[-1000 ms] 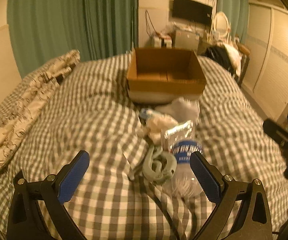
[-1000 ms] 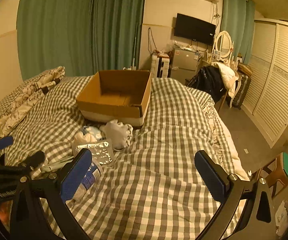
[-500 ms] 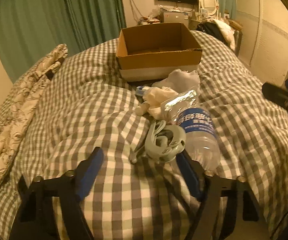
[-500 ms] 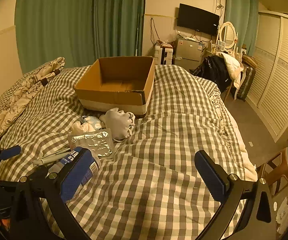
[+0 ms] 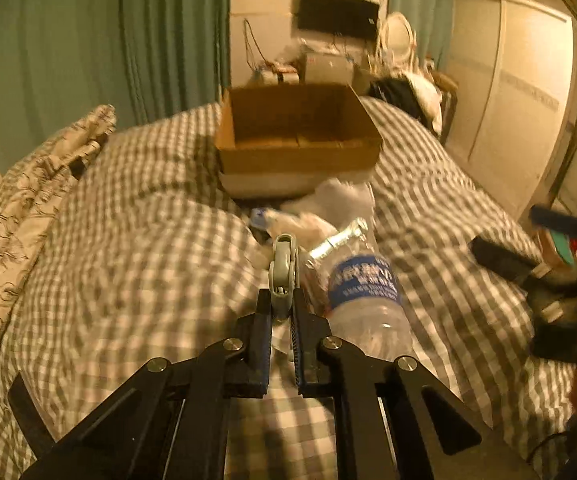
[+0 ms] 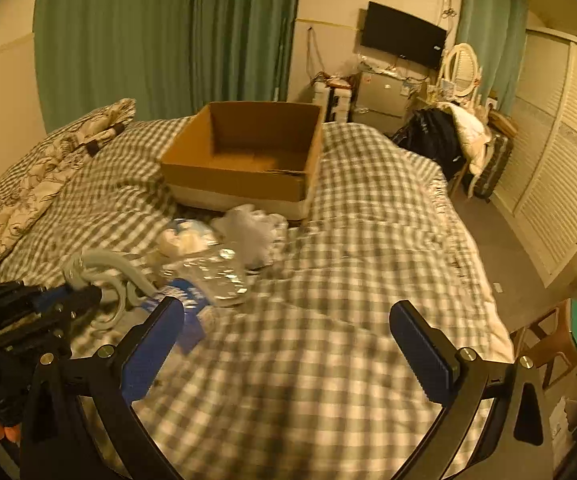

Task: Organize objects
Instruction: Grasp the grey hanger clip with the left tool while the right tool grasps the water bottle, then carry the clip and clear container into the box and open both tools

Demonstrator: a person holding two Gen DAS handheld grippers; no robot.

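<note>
Your left claw point(image 5: 283, 312) pinches grey clip point(image 5: 284, 276) edge-on: light, stiff plastic, springy; grip its thick rim. Right claw point(image 6: 288, 336) spread, empty.

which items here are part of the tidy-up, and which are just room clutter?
Job items:
- grey plastic hook piece, clamped in the left hand-held gripper
- water bottle
- foil packet
- grey cloth
- white wad
- cardboard box, open, nothing visible inside
- right hand-held gripper, open

Just lying about:
- patterned quilt
- TV
- stool
</note>
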